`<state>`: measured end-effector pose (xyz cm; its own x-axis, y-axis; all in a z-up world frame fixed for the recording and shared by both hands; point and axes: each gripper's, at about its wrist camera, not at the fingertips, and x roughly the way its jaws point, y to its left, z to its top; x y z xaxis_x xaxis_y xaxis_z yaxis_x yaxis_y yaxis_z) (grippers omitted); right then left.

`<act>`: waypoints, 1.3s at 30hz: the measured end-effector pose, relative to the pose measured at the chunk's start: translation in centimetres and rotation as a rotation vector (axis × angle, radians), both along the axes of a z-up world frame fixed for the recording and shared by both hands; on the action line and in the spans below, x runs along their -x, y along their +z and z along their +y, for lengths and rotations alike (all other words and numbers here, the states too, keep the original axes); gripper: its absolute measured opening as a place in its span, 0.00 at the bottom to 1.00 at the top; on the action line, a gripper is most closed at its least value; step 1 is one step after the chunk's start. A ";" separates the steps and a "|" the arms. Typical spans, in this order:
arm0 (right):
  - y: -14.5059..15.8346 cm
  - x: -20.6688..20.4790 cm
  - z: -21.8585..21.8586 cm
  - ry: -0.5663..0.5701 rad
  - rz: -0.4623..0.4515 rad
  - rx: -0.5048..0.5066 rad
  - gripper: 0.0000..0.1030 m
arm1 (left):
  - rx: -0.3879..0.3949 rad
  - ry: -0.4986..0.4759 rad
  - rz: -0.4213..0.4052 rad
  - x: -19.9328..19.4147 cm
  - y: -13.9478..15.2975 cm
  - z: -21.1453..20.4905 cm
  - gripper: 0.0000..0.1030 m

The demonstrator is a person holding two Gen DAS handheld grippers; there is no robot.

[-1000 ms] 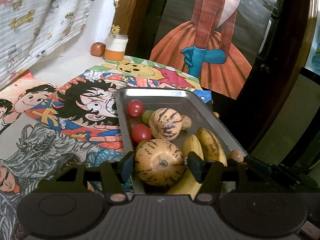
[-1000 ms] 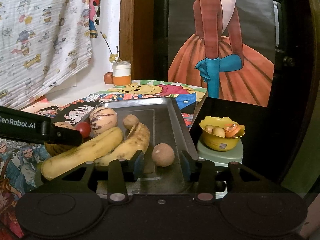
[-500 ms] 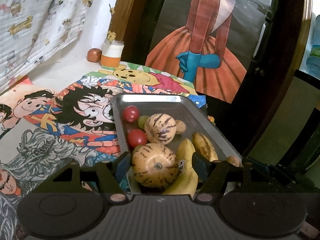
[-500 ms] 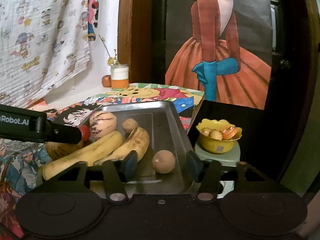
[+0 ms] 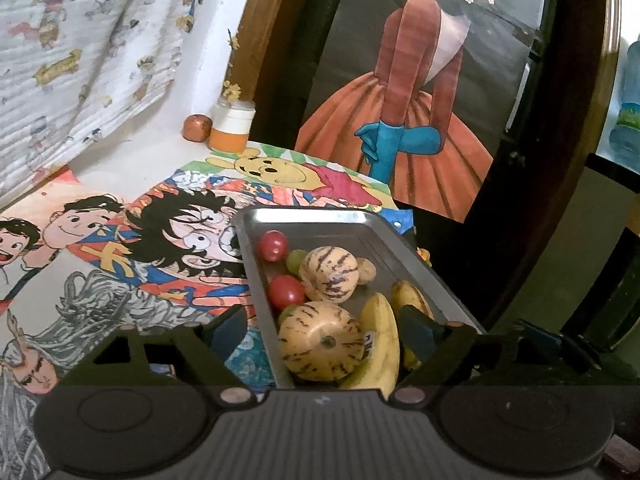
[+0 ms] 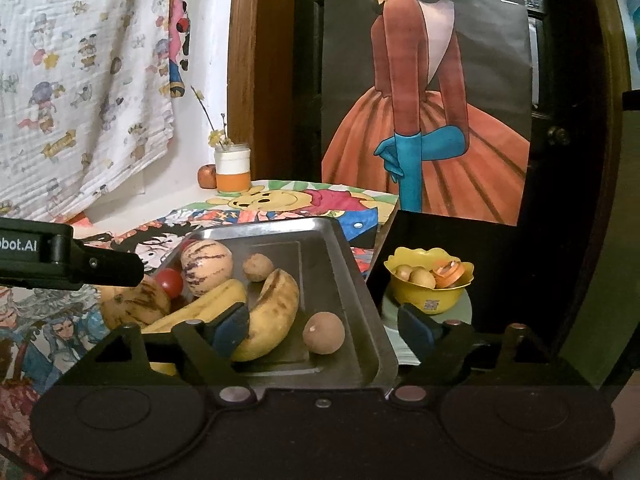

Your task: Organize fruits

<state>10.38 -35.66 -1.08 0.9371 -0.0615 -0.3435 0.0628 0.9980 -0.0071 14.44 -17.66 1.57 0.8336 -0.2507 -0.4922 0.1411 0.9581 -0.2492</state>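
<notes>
A steel tray (image 5: 308, 216) (image 6: 360, 292) on the drawing-covered table holds two striped melons, two bananas, red tomatoes, green grapes and small brown fruits. My left gripper (image 5: 322, 330) has its jaws opening, standing wide on either side of the near striped melon (image 5: 320, 342), pads clear of it. My right gripper (image 6: 324, 330) is also opening, with the round brown fruit (image 6: 323, 333) lying in the tray between its fingers, untouched. A spotted banana (image 6: 276, 312) lies by its left finger. The left gripper's black body (image 6: 68, 260) reaches in from the left in the right wrist view.
A yellow bowl (image 6: 428, 292) of small fruits sits on a low stand right of the table. A white-and-orange jar (image 6: 233, 170) and a small red fruit (image 6: 207, 176) stand at the back by the wall. A painted poster hangs behind.
Both grippers' jaws have spread apart. The left let go of the near striped melon and the right let go of the round brown fruit; both fruits lie in the tray.
</notes>
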 end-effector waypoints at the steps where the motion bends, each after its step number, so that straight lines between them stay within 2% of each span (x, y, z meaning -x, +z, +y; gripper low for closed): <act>1: 0.1 0.1 0.1 -0.001 -0.002 0.001 0.85 | -0.001 0.006 -0.003 0.1 0.1 0.1 0.89; 7: 0.7 0.8 0.6 -0.008 -0.016 0.001 0.93 | -0.003 0.037 -0.024 0.7 0.5 1.1 0.99; 15: 1.0 1.2 1.1 -0.015 -0.027 -0.003 0.99 | -0.002 0.071 -0.027 1.4 0.6 2.2 1.00; 39: 2.9 4.7 4.4 -0.042 -0.055 0.002 0.99 | -0.021 0.144 -0.032 4.4 0.7 6.0 1.00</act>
